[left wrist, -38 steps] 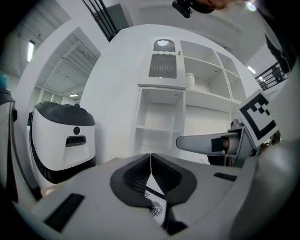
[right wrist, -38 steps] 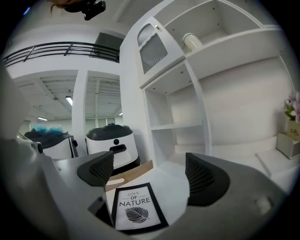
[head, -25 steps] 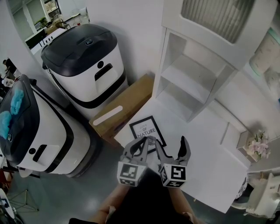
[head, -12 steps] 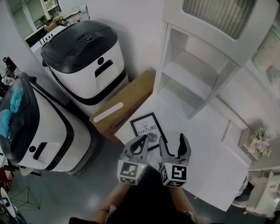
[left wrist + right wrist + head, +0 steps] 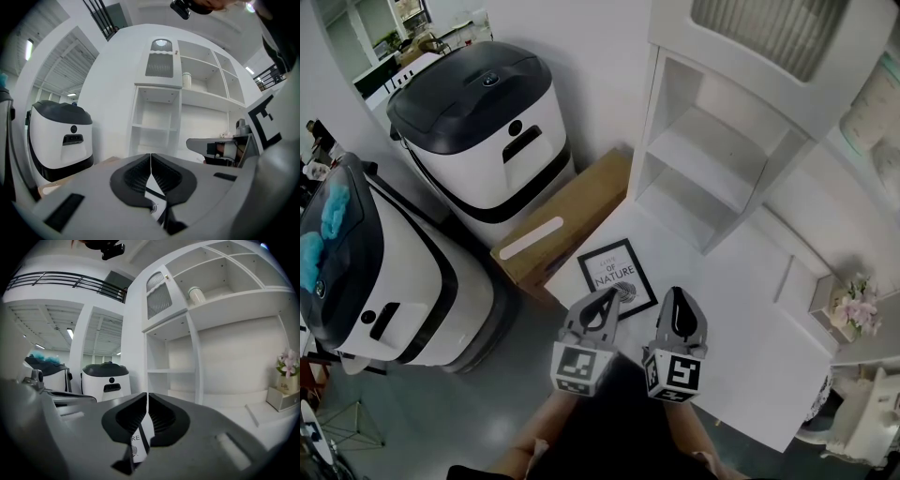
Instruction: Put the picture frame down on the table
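Fingers of left gripper and just-closed right gripper met empty; a stray nudge risked sliding the picture frame off the table's left edge.

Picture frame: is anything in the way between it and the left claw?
Nothing visible. The picture frame lies flat on the white table, and the shut, empty left claw is right above its near edge.

Brightly and evenly lit indoors; soft shadows inside the white shelves; heavy fisheye bending and dark corners in both gripper views.
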Demonstrator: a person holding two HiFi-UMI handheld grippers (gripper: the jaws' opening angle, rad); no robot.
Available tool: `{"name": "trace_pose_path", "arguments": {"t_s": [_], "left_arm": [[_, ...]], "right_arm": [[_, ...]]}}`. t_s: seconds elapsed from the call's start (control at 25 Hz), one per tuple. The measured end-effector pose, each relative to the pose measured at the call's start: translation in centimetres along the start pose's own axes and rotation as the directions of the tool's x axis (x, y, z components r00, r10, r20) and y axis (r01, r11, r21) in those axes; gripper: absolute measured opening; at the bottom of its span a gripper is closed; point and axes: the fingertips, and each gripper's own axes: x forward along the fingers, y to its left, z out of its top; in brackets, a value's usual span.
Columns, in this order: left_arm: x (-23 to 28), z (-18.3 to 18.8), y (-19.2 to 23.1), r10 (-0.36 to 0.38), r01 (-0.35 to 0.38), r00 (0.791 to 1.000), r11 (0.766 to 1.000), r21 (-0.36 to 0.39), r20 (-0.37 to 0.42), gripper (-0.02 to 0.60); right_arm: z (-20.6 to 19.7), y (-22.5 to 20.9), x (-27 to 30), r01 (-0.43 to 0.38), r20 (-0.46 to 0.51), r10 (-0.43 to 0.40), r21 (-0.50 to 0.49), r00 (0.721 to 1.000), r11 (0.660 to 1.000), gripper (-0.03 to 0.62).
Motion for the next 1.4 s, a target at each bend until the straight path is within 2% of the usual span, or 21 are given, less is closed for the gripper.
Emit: {"name": "trace_pose_path", "arguments": {"t_s": [0.12, 1.4], "left_arm": [[-0.03, -0.03, -0.17, -0.001, 0.001, 1.000, 1.000, 0.002, 0.000, 0.012], [0.16, -0.60, 0.00, 0.010, -0.010, 1.000, 1.000, 0.012, -0.015, 0.014]], "right_arm": [[0.00, -0.23, -0.12, 0.005, -0.001, -0.005, 0.004, 1.000, 1.000, 0.005], [-0.58, -0.16, 0.04, -0.016, -0.021, 0.016, -0.003, 1.000, 1.000, 0.005]]}}
